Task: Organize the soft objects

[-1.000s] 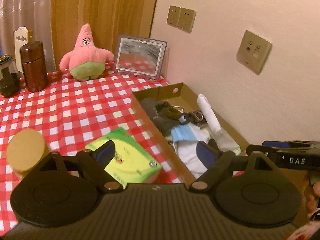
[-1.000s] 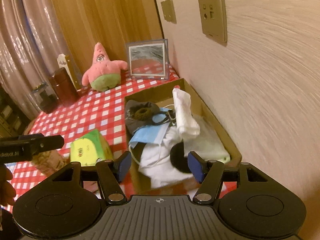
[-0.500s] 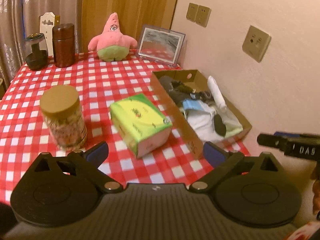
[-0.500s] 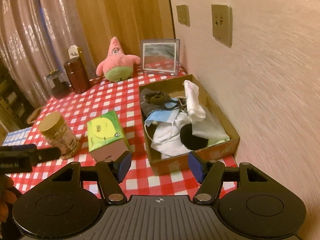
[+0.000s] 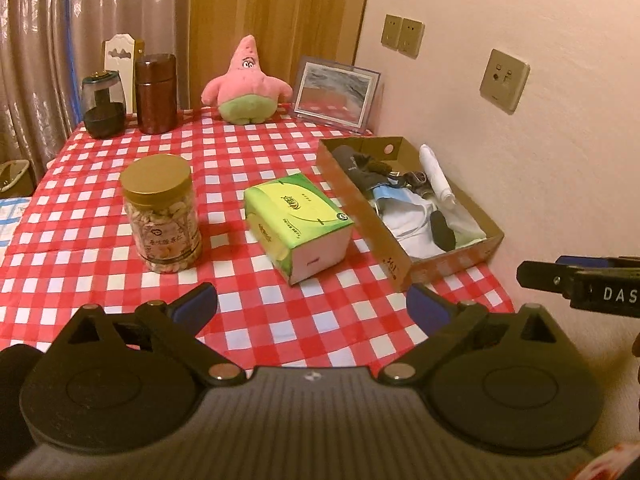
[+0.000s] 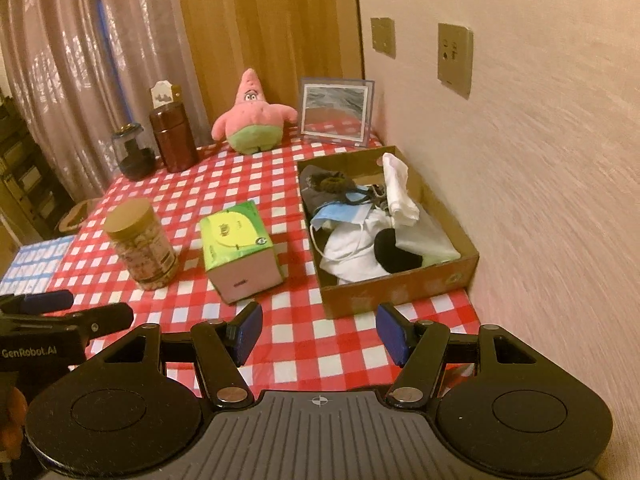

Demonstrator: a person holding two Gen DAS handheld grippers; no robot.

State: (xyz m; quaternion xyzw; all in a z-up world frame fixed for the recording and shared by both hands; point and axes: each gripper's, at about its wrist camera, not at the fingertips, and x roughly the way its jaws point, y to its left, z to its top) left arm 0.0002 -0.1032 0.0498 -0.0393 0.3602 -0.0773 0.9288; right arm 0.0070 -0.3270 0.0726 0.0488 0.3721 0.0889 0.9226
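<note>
A cardboard box (image 5: 400,258) (image 6: 400,286) lies along the wall on the red checked tablecloth (image 5: 256,320), filled with soft items: white cloths (image 6: 396,190), a blue face mask (image 6: 340,214), dark socks (image 6: 394,250). A pink star plush (image 5: 246,82) (image 6: 254,116) sits at the far end. A green tissue pack (image 5: 298,220) (image 6: 238,246) lies left of the box. My left gripper (image 5: 312,304) hangs wide open over the near tablecloth, holding nothing. My right gripper (image 6: 318,332) stands open before the box's near end, also with nothing in it.
A gold-lidded jar of snacks (image 5: 162,214) stands left of the tissue pack. A brown canister (image 5: 156,94), a dark glass jar (image 5: 102,104) and a framed picture (image 5: 336,94) line the far edge. The wall with sockets (image 5: 504,80) runs close along the right.
Both grippers have drawn back from the box toward the table's near edge, so more of the table shows. The left jaws have spread wider. The right jaws kept their gap.
</note>
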